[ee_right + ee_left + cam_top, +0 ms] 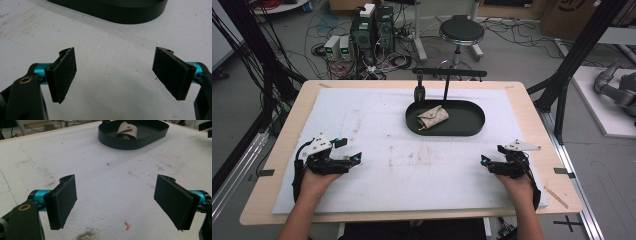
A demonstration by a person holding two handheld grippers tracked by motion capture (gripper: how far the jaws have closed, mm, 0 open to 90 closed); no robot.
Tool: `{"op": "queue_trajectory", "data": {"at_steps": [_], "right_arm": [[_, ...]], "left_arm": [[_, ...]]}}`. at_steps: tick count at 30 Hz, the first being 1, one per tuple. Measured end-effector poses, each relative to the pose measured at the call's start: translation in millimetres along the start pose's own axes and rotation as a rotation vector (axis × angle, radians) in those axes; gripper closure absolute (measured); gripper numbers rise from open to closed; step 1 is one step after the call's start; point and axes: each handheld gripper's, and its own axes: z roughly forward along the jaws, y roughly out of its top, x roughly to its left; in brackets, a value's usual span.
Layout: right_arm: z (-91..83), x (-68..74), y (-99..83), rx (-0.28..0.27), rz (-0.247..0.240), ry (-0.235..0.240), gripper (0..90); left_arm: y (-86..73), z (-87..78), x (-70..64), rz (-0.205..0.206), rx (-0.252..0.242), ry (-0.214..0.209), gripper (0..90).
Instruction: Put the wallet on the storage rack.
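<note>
A black oval tray (472, 125) (150, 138) (120, 15) sits at the far middle of the white mat. In it lies a beige folded pouch (433, 116) (127, 130). A black stand with a crossbar (449, 74) rises behind the tray, and a small dark piece (419, 92) hangs from it. My left gripper (353, 151) (115, 200) rests open near the mat's left front, nothing between its jaws. My right gripper (490, 156) (114, 73) rests open near the right front, also holding nothing. Both are well short of the tray.
The white mat (377, 145) covers a wooden table (532, 105). A small orange scrap (127, 226) lies on the mat before the left gripper. Beyond the table stand a stool (461, 31), computer boxes (372, 30) and cables on the floor.
</note>
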Motion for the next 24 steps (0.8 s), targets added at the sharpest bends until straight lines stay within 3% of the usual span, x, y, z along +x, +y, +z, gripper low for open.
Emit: {"op": "queue_trajectory", "data": {"at_steps": [24], "right_arm": [[1.5, 0.5, 0.5, 0.008, -0.004, -0.003, 20.0]], "left_arm": [[-1.8, 2.1, -1.1, -0.001, 0.016, -0.003, 18.4]]}}
